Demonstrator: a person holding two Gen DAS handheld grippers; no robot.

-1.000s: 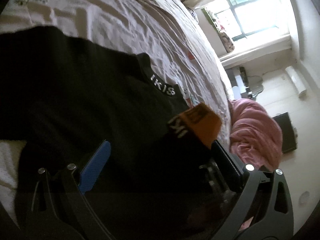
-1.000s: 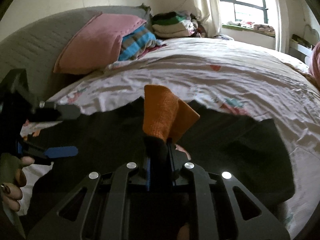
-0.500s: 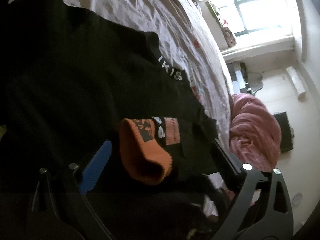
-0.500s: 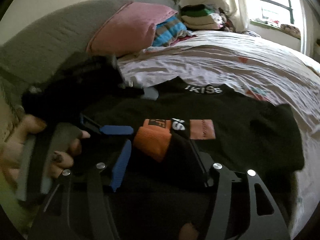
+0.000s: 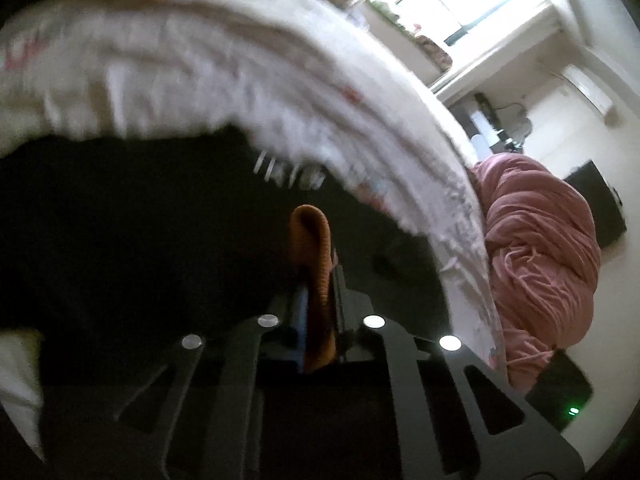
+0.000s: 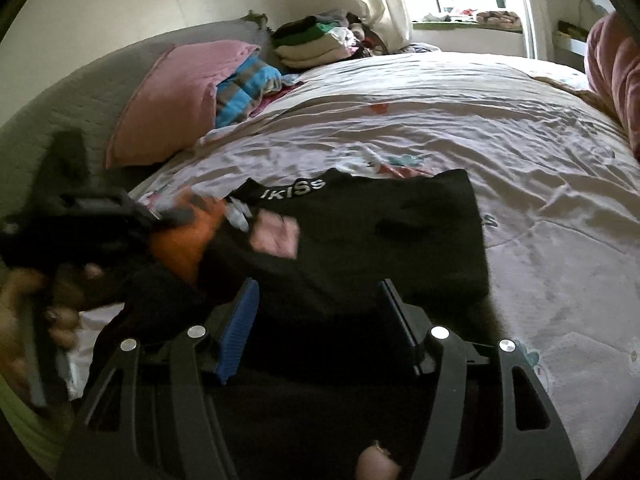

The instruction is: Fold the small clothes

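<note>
A black sweater (image 6: 380, 232) with white collar lettering lies spread on the bed sheet (image 6: 440, 120). Its orange cuff (image 5: 310, 232) stands pinched upright between the pads of my left gripper (image 5: 318, 276), which is shut on it. From the right wrist view, that left gripper (image 6: 160, 216) sits at the left, blurred, with the orange cuff (image 6: 184, 240) in it and a hand (image 6: 24, 292) behind. My right gripper (image 6: 320, 304) hovers low over the sweater's near part. Its jaws are opening, and its blue pad and dark pad stand apart without pressing the black cloth below.
A pink pillow (image 6: 176, 96) and a blue striped cloth (image 6: 244, 88) lean on the grey headboard. A stack of folded clothes (image 6: 316, 44) sits at the far corner. A pink blanket (image 5: 540, 248) is heaped beside the bed's edge.
The right gripper let go of the orange cuff, opened and drew back to the right. The left gripper closed on the cuff and lifted it, and its view swung.
</note>
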